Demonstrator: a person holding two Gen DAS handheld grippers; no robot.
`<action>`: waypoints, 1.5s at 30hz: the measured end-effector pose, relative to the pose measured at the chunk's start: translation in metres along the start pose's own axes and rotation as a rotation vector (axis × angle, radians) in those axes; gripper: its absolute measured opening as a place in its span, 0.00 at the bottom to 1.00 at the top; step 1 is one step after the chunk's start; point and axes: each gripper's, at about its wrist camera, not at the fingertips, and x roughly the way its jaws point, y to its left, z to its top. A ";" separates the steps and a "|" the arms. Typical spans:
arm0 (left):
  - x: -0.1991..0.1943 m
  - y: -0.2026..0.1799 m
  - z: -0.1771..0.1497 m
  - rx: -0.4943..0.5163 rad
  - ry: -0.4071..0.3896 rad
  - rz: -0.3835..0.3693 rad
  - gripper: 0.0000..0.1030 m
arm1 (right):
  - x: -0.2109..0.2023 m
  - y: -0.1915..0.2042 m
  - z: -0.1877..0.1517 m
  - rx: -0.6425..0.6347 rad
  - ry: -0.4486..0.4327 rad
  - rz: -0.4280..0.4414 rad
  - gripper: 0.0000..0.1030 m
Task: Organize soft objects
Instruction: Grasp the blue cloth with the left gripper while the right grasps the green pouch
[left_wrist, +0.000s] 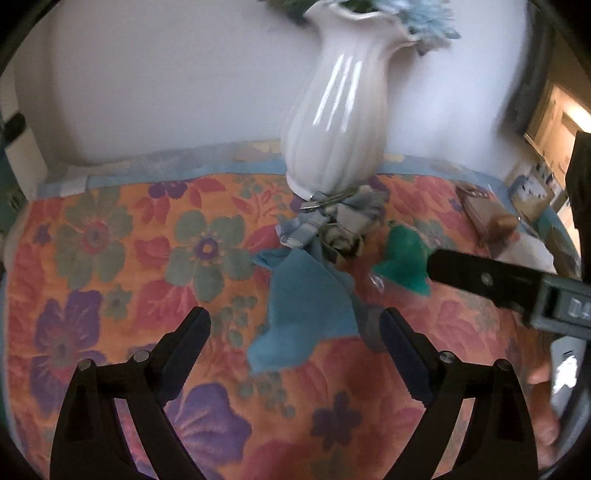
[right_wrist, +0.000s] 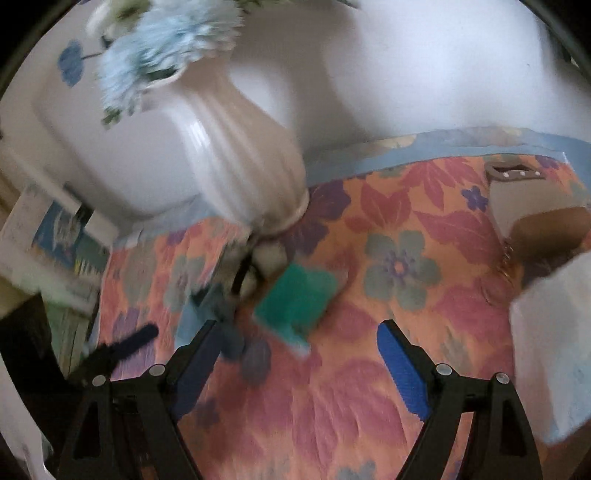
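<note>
Blue cloth (left_wrist: 306, 314) clear only from left, green cloth (right_wrist: 295, 301) near, both tongs (left_wrist: 295, 332) (right_wrist: 297, 339) released

Plain white wall (left_wrist: 166, 74) behind – floral orange tablecloth (left_wrist: 110, 258) – lit doorway (left_wrist: 554, 122) far right

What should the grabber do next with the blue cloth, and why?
Probably ease the left gripper forward and down onto the blue cloth. Its fingers are spread wide and hold nothing, and the cloth lies loose on the flowered tablecloth just ahead, between them. The right gripper is open near the green cloth.
</note>
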 end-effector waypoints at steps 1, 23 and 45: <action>0.003 0.001 0.000 -0.010 -0.004 -0.002 0.89 | 0.004 0.000 0.001 0.005 -0.027 -0.020 0.82; 0.013 -0.014 -0.009 0.052 -0.035 0.053 0.19 | 0.023 0.021 -0.021 -0.109 -0.137 -0.090 0.49; -0.061 -0.030 -0.107 0.009 0.022 -0.155 0.64 | -0.044 0.002 -0.133 -0.275 -0.025 0.008 0.74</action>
